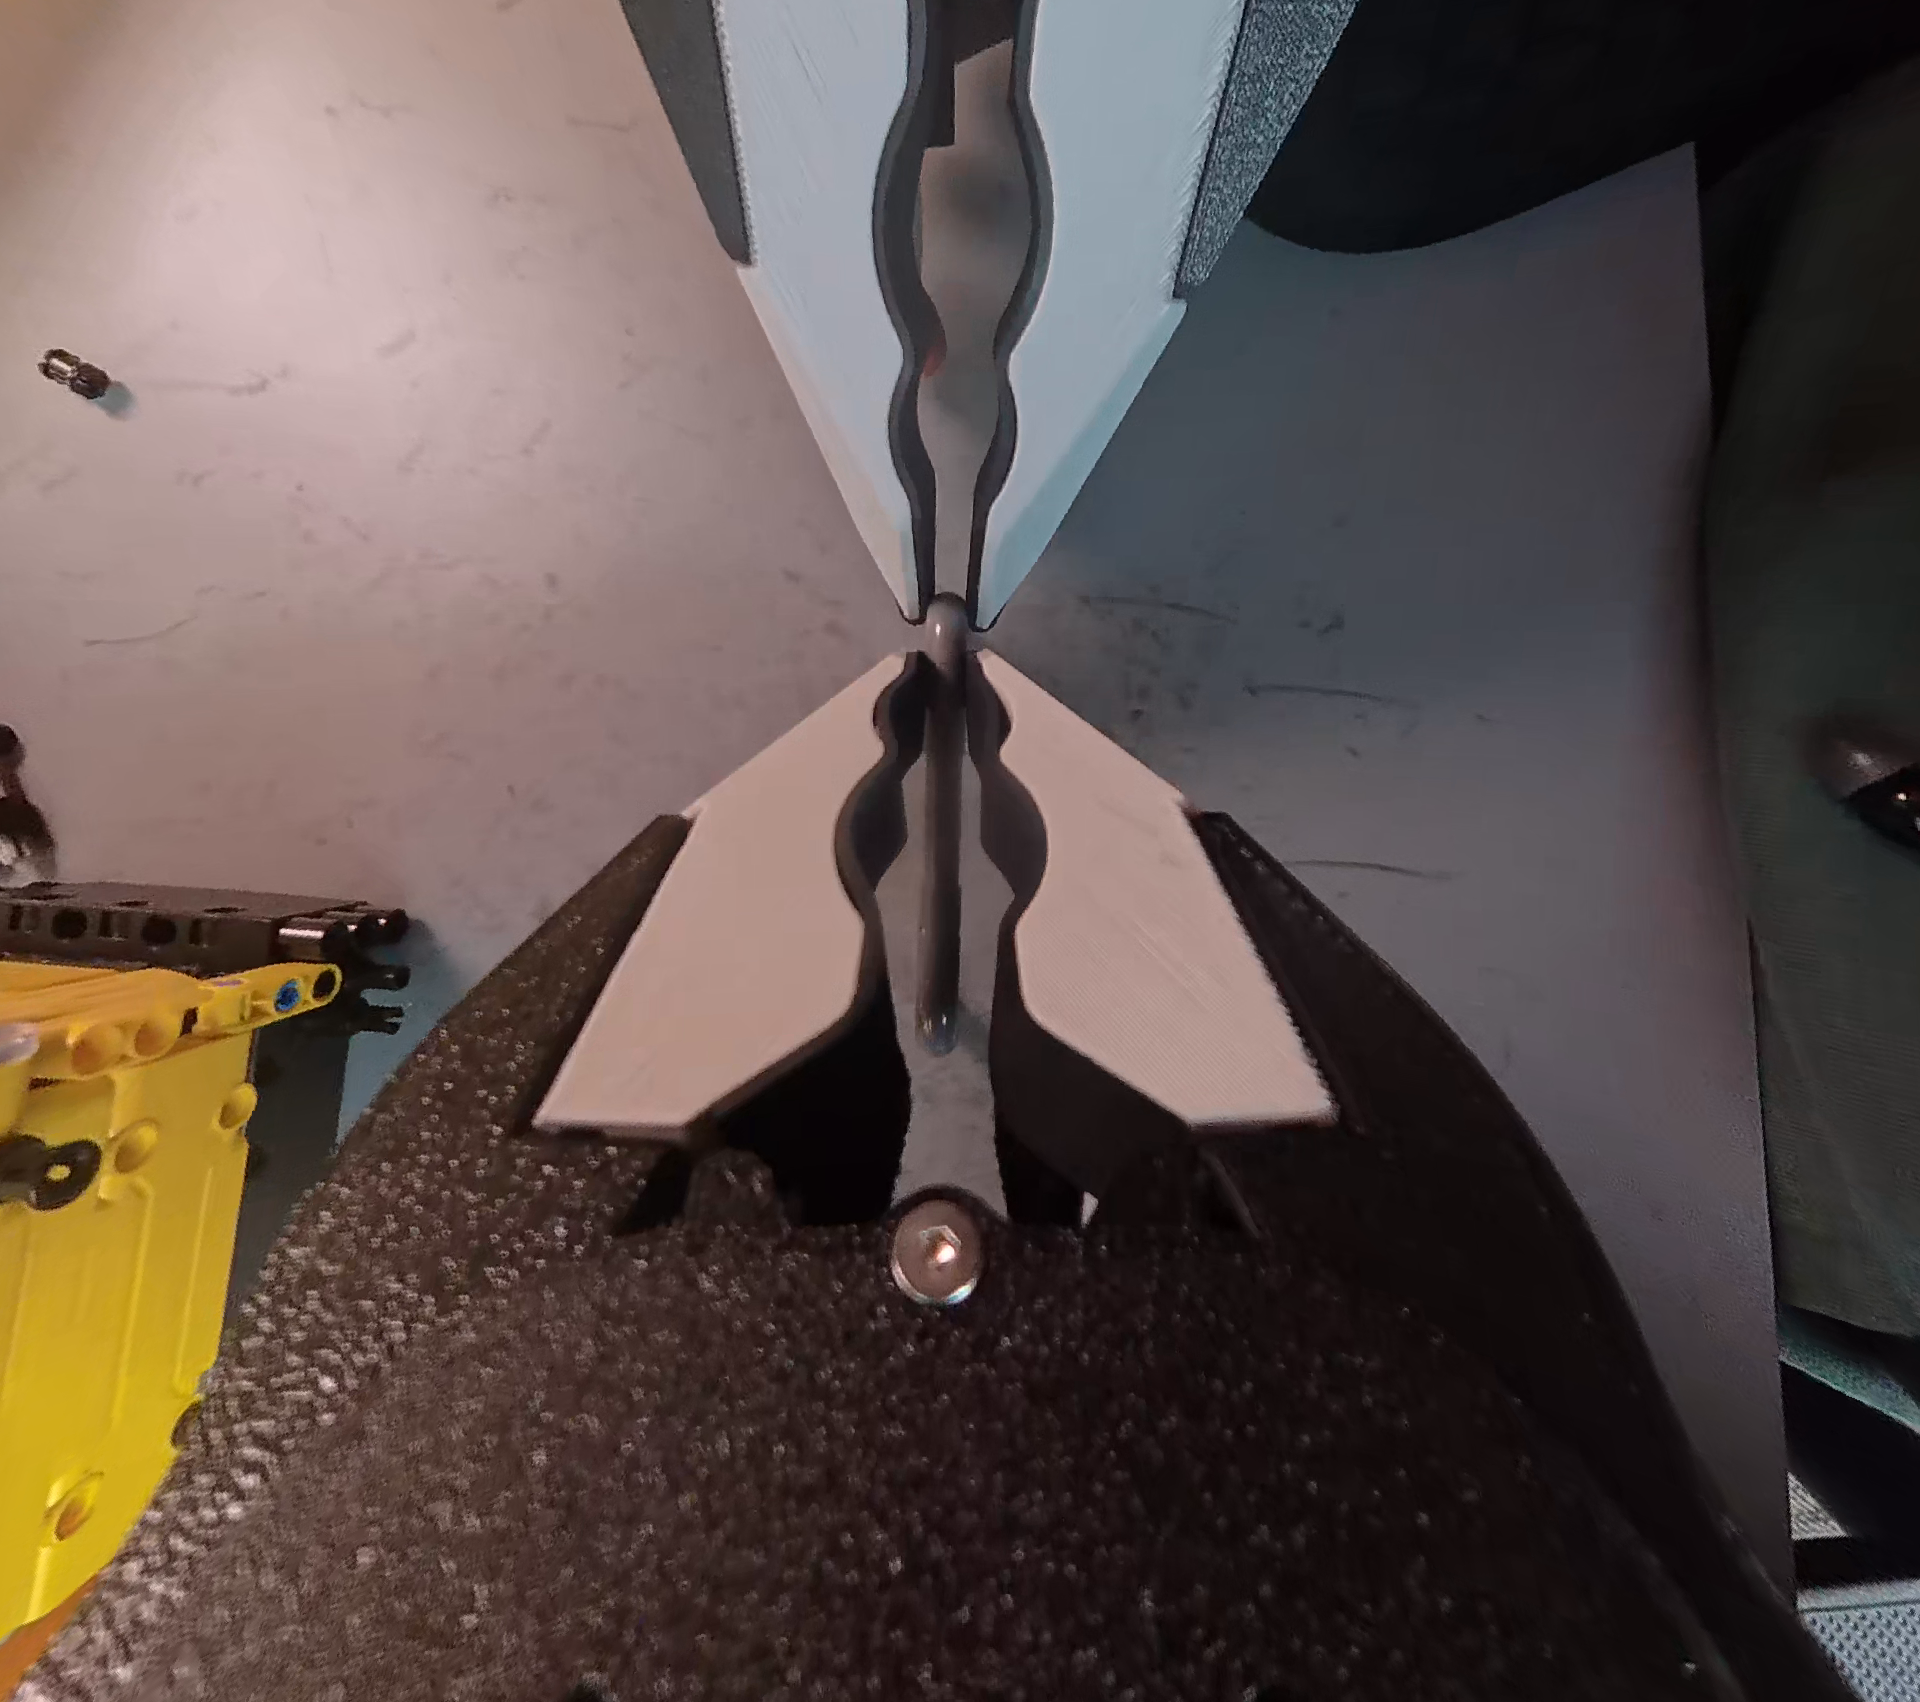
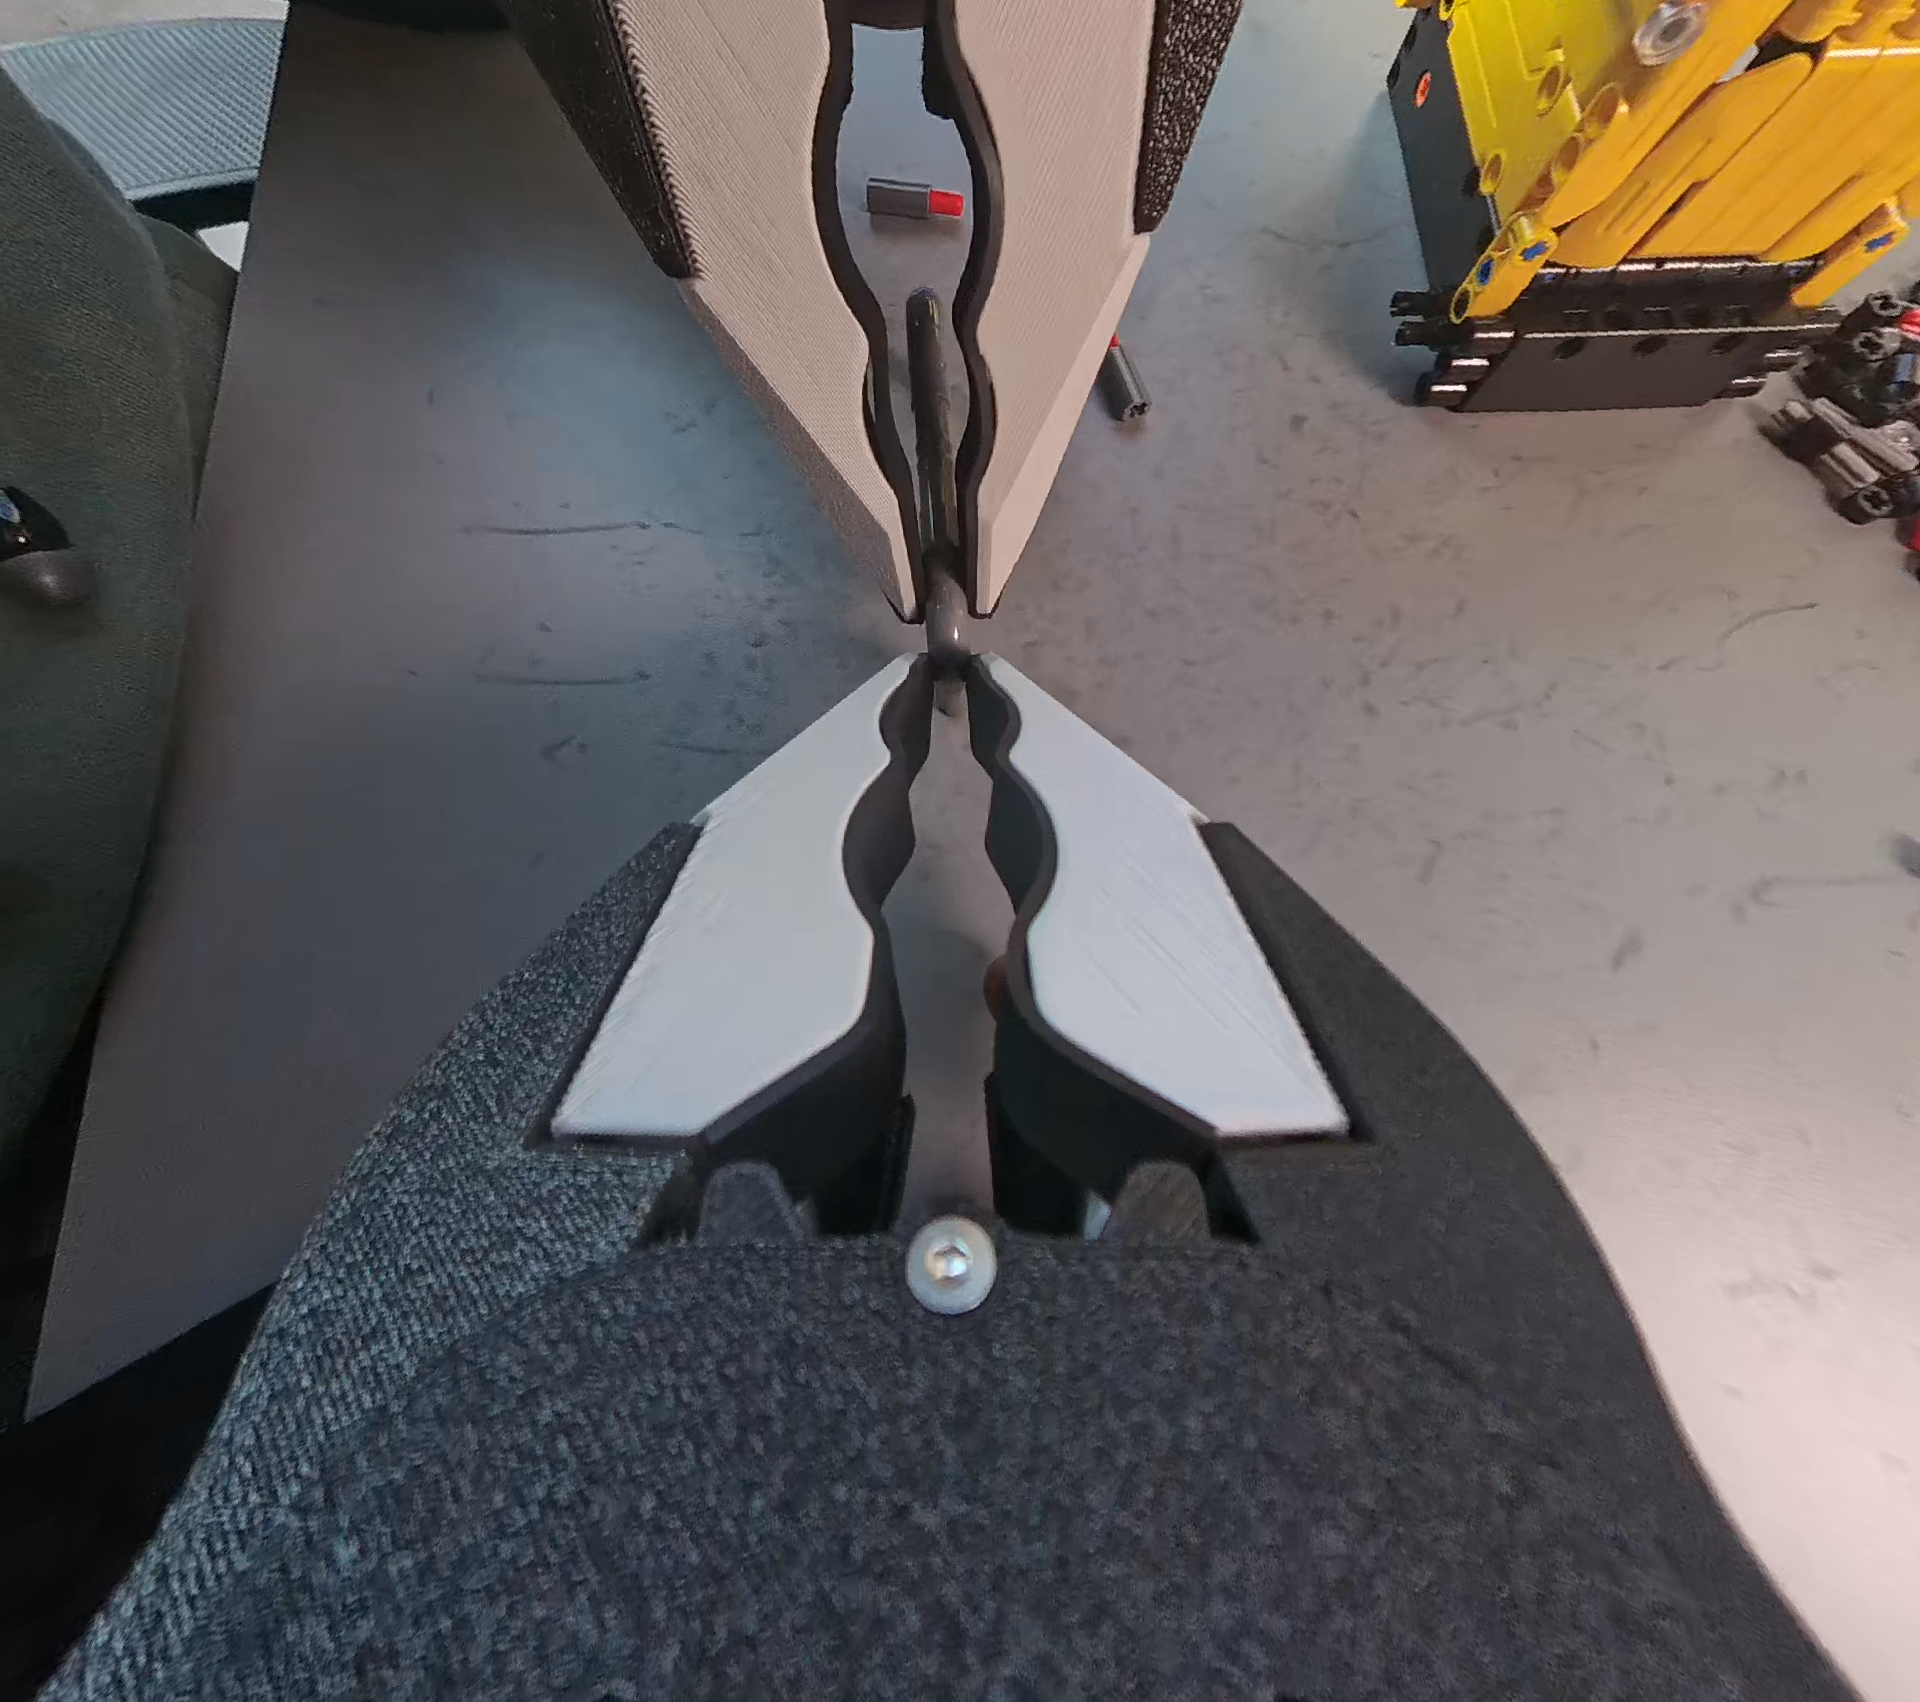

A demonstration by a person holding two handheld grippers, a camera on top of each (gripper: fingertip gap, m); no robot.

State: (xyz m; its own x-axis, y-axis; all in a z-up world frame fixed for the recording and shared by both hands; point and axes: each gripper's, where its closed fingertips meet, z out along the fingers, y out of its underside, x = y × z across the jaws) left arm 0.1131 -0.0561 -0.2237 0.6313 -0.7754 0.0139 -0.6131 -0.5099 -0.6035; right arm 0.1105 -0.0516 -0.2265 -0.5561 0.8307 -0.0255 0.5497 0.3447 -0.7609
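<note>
Thin black rod (image 1: 940,831) pinched between both grippers' fingers.

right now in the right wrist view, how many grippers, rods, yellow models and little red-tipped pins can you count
grippers: 2, the left gripper and the right gripper, tip to tip
black rod: 1, pinched between both
yellow brick model: 1
red-tipped pins: 2, loose on the table
total: 6
</note>
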